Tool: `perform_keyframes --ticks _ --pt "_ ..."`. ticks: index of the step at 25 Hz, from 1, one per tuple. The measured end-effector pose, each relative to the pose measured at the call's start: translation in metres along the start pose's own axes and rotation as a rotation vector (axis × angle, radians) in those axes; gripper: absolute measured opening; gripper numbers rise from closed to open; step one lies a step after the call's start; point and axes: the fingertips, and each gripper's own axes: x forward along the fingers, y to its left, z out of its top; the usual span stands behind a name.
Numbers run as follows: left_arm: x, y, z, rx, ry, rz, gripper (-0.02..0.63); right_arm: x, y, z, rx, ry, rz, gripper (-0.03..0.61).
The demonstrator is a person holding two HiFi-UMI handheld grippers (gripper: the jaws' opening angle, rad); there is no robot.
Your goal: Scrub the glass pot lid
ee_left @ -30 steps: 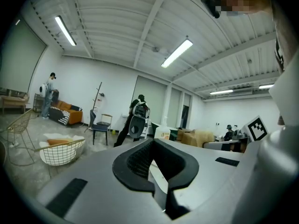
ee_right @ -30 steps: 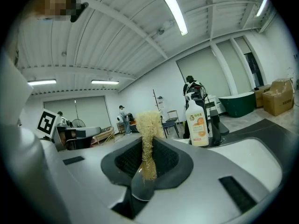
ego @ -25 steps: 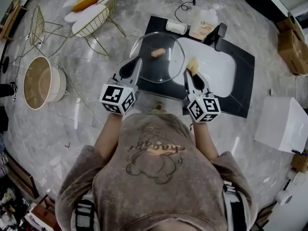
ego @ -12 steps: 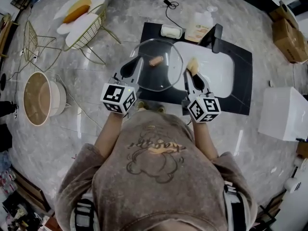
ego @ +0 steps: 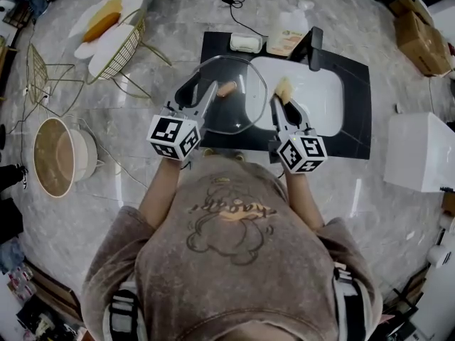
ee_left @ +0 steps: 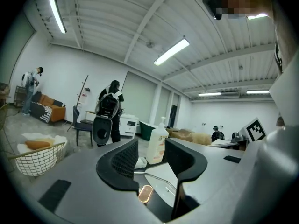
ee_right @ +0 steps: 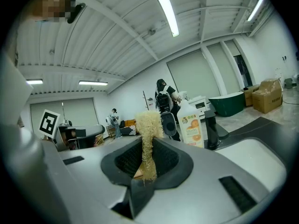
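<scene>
The left gripper [ego: 198, 92] had just been opening. A second earlier its fingers were pressed together on the left rim of the glass pot lid [ego: 238, 111]. Now they stood spread, with the rim low between them and neither pad pressing on it. The lid sat much as before over the left part of the black table [ego: 359, 109], its right edge reaching across the rim of the white sink [ego: 313, 99] and its wooden knob [ego: 226, 88] facing up. I could not tell whether the lid lay flat. Both grippers had shifted a little against the table.

The right gripper [ego: 284, 103] had its fingers pinching a straw-coloured fibrous scrubber [ego: 284, 89], as it had a second earlier. The scrubber was just beside the lid's right rim, above the sink's left side.

A black faucet [ego: 313, 47] stood at the back of the sink, with a soap bottle [ego: 286, 38] and a soap dish [ego: 246, 42] to its left.

The floor [ego: 71, 219] was grey marble. On it were a wire chair [ego: 124, 38] with a fried-egg cushion [ego: 106, 16], a round basket [ego: 60, 155], a white box [ego: 421, 160] and cardboard boxes [ego: 416, 27]. The gripper views showed a white hall with tube lights and people standing far off, one wearing a backpack [ee_left: 109, 107].
</scene>
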Motion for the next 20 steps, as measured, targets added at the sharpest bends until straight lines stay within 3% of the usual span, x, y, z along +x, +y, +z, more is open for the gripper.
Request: perform_keyframes --ticks 3,6,14,20 --pt "0.012 -0.001 -0.013 0.016 0.051 -0.032 0.241 0.001 -0.002 -0.001 0.005 0.001 -0.007 0.049" --pt "0.028 0.0 -0.038 0.054 0.133 -0.061 0.281 0.0 -0.006 -0.003 0.011 0.005 -0.016 0.049" --pt "0.068 0.003 -0.131 0.161 0.389 -0.137 0.281 -0.012 -0.024 -0.006 0.03 0.005 -0.07 0.049" --pt "0.085 0.006 -0.183 0.213 0.51 -0.161 0.281 -0.025 -0.04 -0.012 0.045 0.015 -0.125 0.051"
